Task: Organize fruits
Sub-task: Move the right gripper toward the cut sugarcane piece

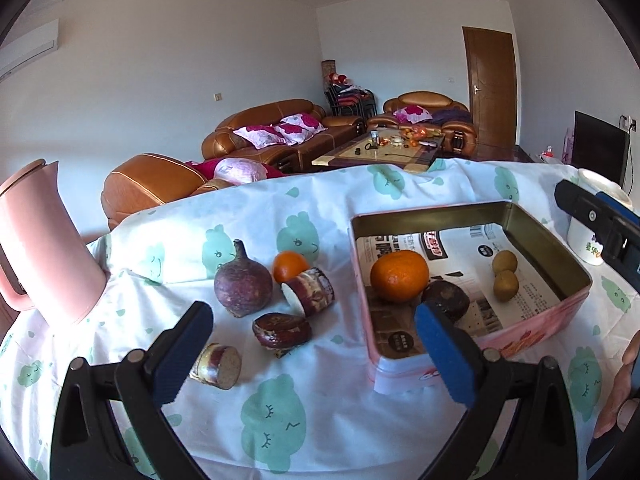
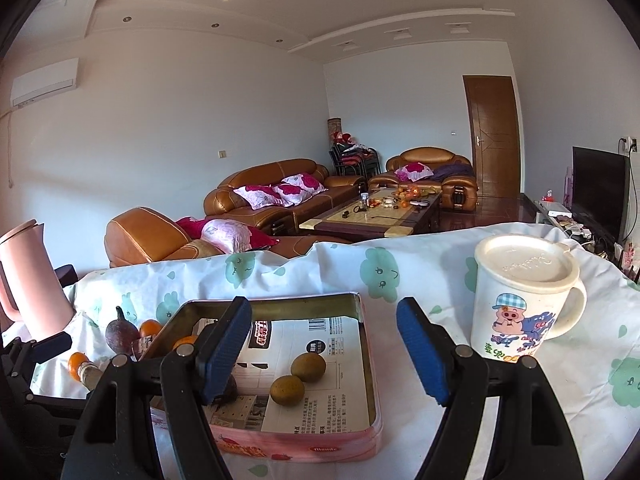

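Note:
A pink tin box (image 1: pixel 548 246) lined with printed paper holds an orange (image 1: pixel 399 276), a dark brown fruit (image 1: pixel 446 298) and two small green-brown fruits (image 1: pixel 505 274). Left of it on the cloth lie a purple bulb-shaped fruit (image 1: pixel 243 283), a smaller orange (image 1: pixel 290 266) and three cut reddish pieces (image 1: pixel 282 330). My left gripper (image 1: pixel 314 356) hangs open over the cloth just before those pieces, holding nothing. My right gripper (image 2: pixel 323 350) is open and empty above the tin box (image 2: pixel 370 384), with the two small fruits (image 2: pixel 298 378) below it.
A tall pink jug (image 1: pixel 44 256) stands at the table's left edge. A lidded white mug (image 2: pixel 520 304) with a cartoon pig stands right of the tin. The patterned cloth (image 1: pixel 288 412) covers the table. Sofas and a coffee table lie beyond.

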A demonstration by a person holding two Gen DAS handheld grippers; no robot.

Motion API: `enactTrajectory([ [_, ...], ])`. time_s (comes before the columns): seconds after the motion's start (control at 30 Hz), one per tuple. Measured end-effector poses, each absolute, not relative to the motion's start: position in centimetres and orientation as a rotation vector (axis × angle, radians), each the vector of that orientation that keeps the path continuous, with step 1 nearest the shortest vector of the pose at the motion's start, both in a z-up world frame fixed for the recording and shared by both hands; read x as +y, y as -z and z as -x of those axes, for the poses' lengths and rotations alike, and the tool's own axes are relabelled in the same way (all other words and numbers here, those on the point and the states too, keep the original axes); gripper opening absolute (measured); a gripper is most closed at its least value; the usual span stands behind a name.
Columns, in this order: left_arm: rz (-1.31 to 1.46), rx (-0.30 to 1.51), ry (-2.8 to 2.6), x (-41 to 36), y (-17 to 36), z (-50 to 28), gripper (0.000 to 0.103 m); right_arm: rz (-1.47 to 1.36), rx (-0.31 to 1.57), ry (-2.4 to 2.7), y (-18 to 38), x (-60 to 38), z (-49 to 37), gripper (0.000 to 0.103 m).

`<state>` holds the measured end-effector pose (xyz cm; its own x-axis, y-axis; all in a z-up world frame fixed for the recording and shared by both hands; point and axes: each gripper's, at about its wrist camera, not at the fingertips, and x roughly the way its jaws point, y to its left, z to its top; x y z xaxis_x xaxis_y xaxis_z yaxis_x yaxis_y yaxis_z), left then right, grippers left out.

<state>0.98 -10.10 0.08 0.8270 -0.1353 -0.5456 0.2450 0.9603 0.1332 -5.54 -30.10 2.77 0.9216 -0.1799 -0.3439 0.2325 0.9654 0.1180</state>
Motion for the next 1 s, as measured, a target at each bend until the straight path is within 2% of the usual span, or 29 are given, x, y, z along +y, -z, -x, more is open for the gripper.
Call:
enactTrajectory([
  [0.73, -0.179, 0.607, 0.125, -1.4, 0.4, -2.6, 0.103, -0.173, 0.408, 0.124, -2.4, -22.8, 7.1, 0.076],
  [1.0, -0.124, 0.621, 0.009, 5.0, -0.5, -4.7, 0.103, -0.158, 0.454, 0.035, -2.0, -18.4, 5.7, 0.076],
])
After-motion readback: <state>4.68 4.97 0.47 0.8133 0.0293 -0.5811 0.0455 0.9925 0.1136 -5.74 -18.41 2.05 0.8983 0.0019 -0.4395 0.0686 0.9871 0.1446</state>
